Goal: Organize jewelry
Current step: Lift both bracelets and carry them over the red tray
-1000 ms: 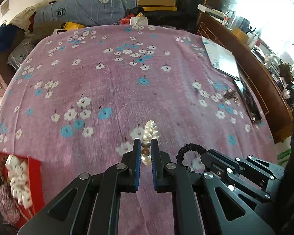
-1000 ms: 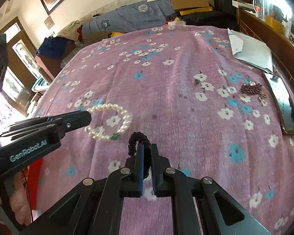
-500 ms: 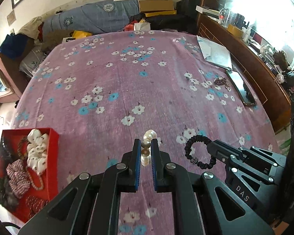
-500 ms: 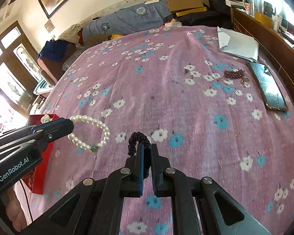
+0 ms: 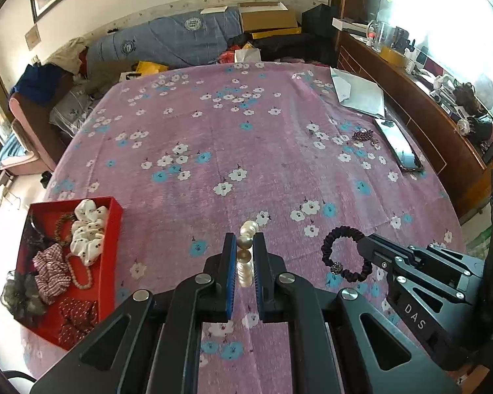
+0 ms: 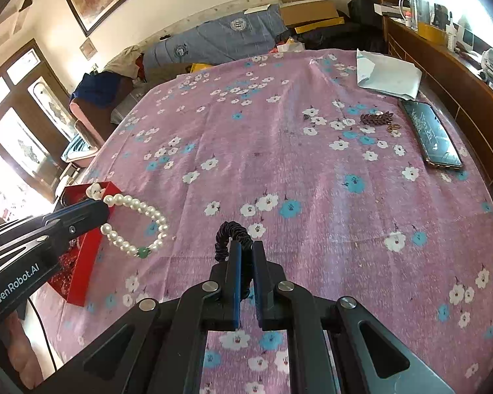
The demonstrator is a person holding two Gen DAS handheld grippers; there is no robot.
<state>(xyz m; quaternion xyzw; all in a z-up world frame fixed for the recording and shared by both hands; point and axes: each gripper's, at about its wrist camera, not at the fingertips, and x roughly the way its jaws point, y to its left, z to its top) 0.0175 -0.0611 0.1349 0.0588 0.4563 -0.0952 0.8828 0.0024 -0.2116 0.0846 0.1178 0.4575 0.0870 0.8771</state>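
Note:
My left gripper (image 5: 245, 243) is shut on a white pearl bracelet (image 5: 245, 256), held above the purple flowered cloth (image 5: 246, 151); the same pearl bracelet (image 6: 138, 226), with one green bead, hangs from the left gripper (image 6: 103, 213) in the right wrist view. My right gripper (image 6: 244, 249) is shut on a black scrunchie bracelet (image 6: 228, 234), which shows as a black ring (image 5: 345, 254) at the right gripper (image 5: 364, 244) in the left wrist view. A red box (image 5: 111, 229) with scrunchies and bead bracelets sits at the table's left edge, left of both grippers.
A dark brown chain piece (image 6: 376, 119) and a phone (image 6: 432, 134) lie at the far right of the cloth, with white paper (image 6: 387, 74) behind them. A wooden sideboard (image 5: 420, 111) runs along the right. Bedding and boxes (image 5: 266, 19) are piled beyond the table.
Both grippers have pulled back toward the near edge and left, each carrying its bracelet. The red box has come fully into view at the left.

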